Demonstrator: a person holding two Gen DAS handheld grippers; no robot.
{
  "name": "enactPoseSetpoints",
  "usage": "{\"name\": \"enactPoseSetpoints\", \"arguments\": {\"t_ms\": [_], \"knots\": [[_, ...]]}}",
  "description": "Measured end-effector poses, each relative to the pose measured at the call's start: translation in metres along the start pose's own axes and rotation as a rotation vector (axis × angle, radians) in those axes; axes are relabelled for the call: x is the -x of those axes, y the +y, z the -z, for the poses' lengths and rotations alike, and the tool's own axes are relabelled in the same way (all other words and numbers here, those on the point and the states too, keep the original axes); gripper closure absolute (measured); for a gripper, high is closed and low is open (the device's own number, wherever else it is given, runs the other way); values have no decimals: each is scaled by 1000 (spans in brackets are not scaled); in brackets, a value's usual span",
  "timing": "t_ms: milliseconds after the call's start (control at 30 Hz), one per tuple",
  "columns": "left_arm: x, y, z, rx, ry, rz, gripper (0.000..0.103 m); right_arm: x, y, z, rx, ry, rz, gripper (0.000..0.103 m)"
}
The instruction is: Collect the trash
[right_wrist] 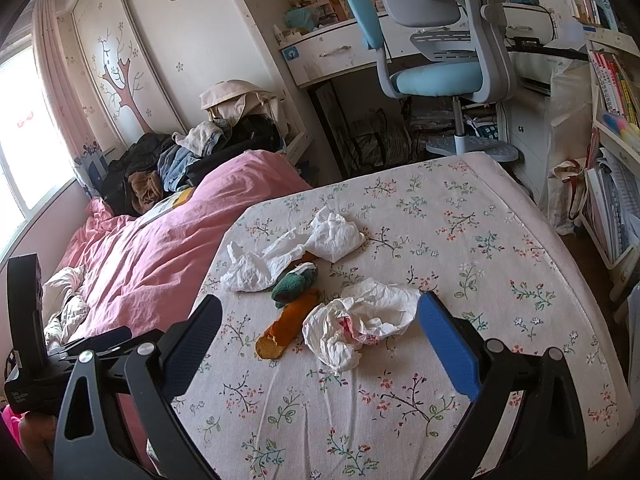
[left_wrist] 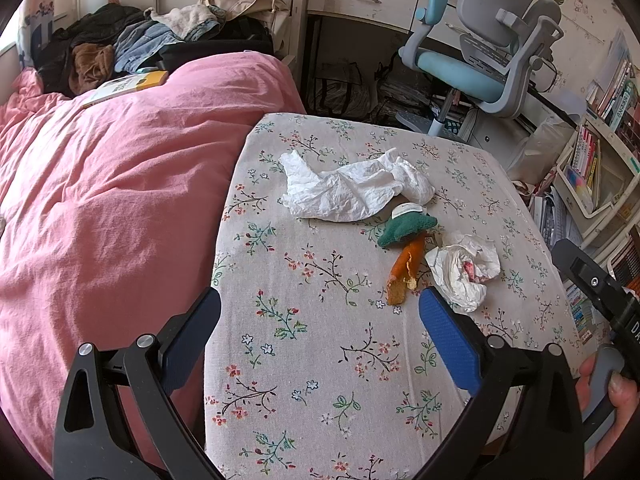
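A floral-cloth table [left_wrist: 320, 360] [right_wrist: 500, 248] holds the trash. A long crumpled white tissue [left_wrist: 352, 188] [right_wrist: 296, 252] lies at the far side. A smaller crumpled tissue with a red stain [left_wrist: 464, 272] [right_wrist: 360, 324] lies nearer. Between them lies an orange and green carrot-shaped plush [left_wrist: 406, 256] [right_wrist: 288, 316]. My left gripper [left_wrist: 320, 312] is open and empty, near the table, left of the stained tissue. My right gripper [right_wrist: 320, 320] is open and empty, its fingers either side of the stained tissue and plush, a little short of them.
A bed with a pink duvet [left_wrist: 112, 200] [right_wrist: 168, 240] lies left of the table, with a clothes pile [left_wrist: 132, 44] at its head. A grey-blue desk chair [left_wrist: 480, 64] [right_wrist: 436, 56] and a white desk [right_wrist: 332, 56] stand behind. Bookshelves [right_wrist: 612, 120] stand at right.
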State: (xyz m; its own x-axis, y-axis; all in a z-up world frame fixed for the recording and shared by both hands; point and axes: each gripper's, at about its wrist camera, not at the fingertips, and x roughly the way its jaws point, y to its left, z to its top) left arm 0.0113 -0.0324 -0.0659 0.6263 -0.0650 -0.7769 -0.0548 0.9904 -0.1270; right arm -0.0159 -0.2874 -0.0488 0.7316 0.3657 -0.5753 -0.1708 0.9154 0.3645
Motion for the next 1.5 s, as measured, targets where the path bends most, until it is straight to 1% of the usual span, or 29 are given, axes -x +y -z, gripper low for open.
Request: {"name": "enactPoseSetpoints", "arguments": {"t_ms": [1500], "knots": [[1, -1, 0, -2, 2, 2, 7, 0, 2, 1, 2, 4, 2, 9]]}}
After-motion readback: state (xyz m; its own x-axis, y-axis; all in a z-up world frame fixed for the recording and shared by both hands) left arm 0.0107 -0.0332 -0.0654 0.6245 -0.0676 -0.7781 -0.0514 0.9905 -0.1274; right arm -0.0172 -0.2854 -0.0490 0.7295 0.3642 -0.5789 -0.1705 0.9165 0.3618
